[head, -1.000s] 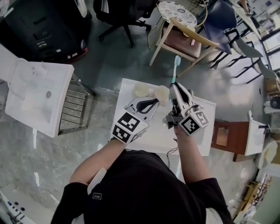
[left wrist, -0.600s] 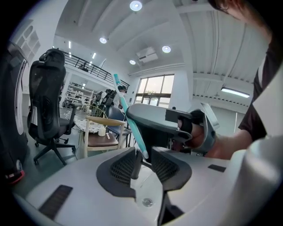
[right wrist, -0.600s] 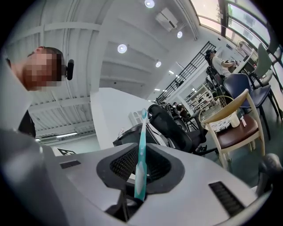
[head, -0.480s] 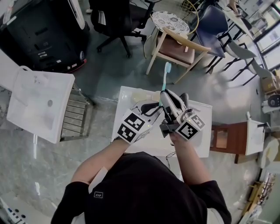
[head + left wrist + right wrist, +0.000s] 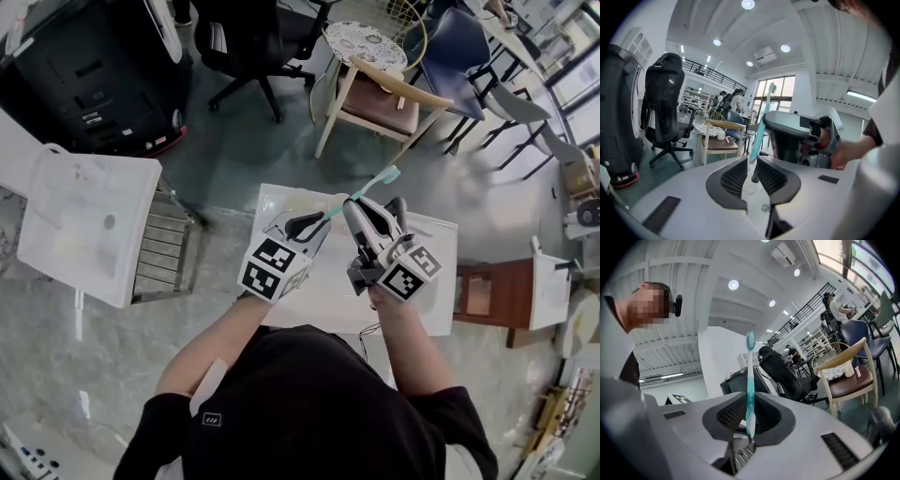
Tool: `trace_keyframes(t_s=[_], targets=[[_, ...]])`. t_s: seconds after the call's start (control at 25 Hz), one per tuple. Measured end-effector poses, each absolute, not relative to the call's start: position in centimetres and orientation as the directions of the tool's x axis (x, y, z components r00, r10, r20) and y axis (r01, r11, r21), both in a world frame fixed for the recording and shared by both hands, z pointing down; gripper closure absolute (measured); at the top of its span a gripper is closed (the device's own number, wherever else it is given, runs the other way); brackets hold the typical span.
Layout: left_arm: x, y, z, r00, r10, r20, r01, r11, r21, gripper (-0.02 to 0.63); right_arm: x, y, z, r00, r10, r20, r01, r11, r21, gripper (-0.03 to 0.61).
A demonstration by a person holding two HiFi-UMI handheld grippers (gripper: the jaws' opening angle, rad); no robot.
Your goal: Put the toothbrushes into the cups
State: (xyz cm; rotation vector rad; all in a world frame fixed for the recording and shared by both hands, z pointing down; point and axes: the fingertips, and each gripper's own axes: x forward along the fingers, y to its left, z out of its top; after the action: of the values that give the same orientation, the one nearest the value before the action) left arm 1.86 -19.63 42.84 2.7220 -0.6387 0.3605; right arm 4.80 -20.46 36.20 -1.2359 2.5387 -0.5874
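Right gripper (image 5: 750, 414) pinches a teal toothbrush (image 5: 750, 376) over the white table (image 5: 433, 281).
Above the table, the left gripper (image 5: 751, 169) sits just beside the right, its jaws slightly spread around the brush's handle end and seemingly not pressing it. The bristle head juts past the table's far edge.

Shows smooth, glossy teal plastic on the toothbrush (image 5: 750, 376) between the jaws of the right gripper (image 5: 749, 404). Shows matt grey plastic on that gripper's shell and ribbed black pads inside, likewise on the left gripper (image 5: 751, 164). Ahead of the left gripper, shows pale varnished wood on the chair (image 5: 723, 124) and a polished, reflective floor (image 5: 234, 141).
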Motion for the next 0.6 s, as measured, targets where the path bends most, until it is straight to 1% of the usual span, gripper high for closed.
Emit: trace_keyframes(t_s=[0.12,0.28,0.44,0.6], targets=[[1.3,-20.0,43.2,0.856,-0.409,0.315,-0.492,-0.833,0.254,0.497,7.1,-21.4,37.7,-0.553,-0.832,-0.040,-0.718,0.500,-0.485,0.512],[0.1,-20.1,44.5,0.848,-0.416,0.329,-0.508,-0.816,0.275,0.495,9.9,-23.0,42.1,-0.493,-0.869,0.038,-0.770,0.416,-0.484,0.512],[-1.1,-19.5,47.1,0.834,-0.412,0.366,-0.528,-0.790,0.314,0.495,11.8,-24.5,47.0,-0.428,-0.890,0.159,-0.828,0.315,-0.464,0.512],[-2.3,-19.2,48.8,0.819,-0.416,0.395,-0.550,-0.767,0.332,0.497,13.0,-25.9,50.7,-0.379,-0.898,0.225,-0.862,0.254,-0.439,0.512]])
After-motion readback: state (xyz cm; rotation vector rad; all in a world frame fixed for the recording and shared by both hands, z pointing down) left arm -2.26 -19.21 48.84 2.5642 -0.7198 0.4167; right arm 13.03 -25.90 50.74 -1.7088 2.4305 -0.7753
